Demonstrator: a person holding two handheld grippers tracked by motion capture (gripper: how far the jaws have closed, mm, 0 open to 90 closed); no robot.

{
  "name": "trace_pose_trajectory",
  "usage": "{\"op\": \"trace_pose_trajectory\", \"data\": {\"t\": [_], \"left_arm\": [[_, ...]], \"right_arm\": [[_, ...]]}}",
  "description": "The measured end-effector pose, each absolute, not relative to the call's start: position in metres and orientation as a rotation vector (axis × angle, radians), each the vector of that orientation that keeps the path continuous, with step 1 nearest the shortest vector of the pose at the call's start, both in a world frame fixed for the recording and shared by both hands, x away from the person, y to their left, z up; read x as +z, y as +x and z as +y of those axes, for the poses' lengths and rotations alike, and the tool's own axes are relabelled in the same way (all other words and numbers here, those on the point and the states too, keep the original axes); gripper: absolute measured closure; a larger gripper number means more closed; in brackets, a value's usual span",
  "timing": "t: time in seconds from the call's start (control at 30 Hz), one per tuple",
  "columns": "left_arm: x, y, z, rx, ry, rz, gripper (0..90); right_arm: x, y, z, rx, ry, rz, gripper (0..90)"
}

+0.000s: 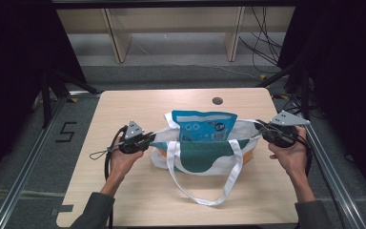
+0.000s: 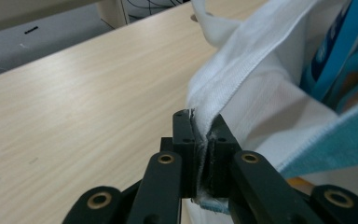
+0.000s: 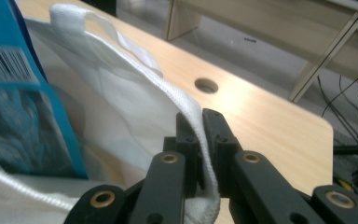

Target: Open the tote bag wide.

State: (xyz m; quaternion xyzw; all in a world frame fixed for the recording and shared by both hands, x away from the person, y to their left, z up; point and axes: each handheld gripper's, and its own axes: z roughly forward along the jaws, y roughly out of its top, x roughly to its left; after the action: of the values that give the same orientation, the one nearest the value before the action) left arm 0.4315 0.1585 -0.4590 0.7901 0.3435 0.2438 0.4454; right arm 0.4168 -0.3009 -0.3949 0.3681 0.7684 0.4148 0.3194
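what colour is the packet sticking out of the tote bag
The glossy plastic packet is bright blue with white print, clearest in the high view.

Black two-jaw claws (image 2: 200, 140) with brass-ringed pivots, grey triangular top plates (image 1: 289, 118), black trailing cables (image 1: 108, 157), grey-green sleeves (image 1: 95, 210).

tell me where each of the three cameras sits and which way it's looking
High view: fixed above the person's side, looking forward and down on the table; both forearms, the left gripper and the right gripper show.
Left gripper view: rides on the left gripper, looking along its jaws, shut on the tote bag rim.
Right gripper view: rides on the right gripper, jaws shut on the bag's opposite rim, facing the table hole.
Shared: all three show the bag and the blue packet in it.
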Motion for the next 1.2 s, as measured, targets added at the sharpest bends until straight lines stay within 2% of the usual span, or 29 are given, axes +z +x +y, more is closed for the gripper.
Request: {"op": "trace_pose_trajectory", "data": {"t": [0.47, 0.83, 0.97, 1.03, 1.13, 1.2], "left_arm": [[-0.489, 0.43, 0.137, 0.516, 2.077, 0.857, 84.8], [-0.514, 0.437, 0.127, 0.444, 2.12, 0.878, 84.9], [-0.513, 0.437, 0.127, 0.452, 2.136, 0.877, 84.5], [-0.509, 0.437, 0.132, 0.433, 2.095, 0.923, 79.9], [-0.496, 0.433, 0.14, 0.445, 2.053, 0.961, 69.6], [-0.484, 0.43, 0.148, 0.481, 2.058, 0.966, 55.5]], "right_arm": [[-0.442, 0.426, -0.312, 0.996, 1.066, 2.156, 86.2], [-0.477, 0.432, -0.299, 0.881, 1.081, 2.261, 86.8], [-0.485, 0.432, -0.297, 0.855, 1.074, 2.287, 87.2], [-0.483, 0.432, -0.298, 0.872, 1.092, 2.273, 86.1], [-0.473, 0.431, -0.302, 0.885, 1.149, 2.241, 76.4], [-0.454, 0.429, -0.309, 0.957, 1.135, 2.144, 66.4]]}}
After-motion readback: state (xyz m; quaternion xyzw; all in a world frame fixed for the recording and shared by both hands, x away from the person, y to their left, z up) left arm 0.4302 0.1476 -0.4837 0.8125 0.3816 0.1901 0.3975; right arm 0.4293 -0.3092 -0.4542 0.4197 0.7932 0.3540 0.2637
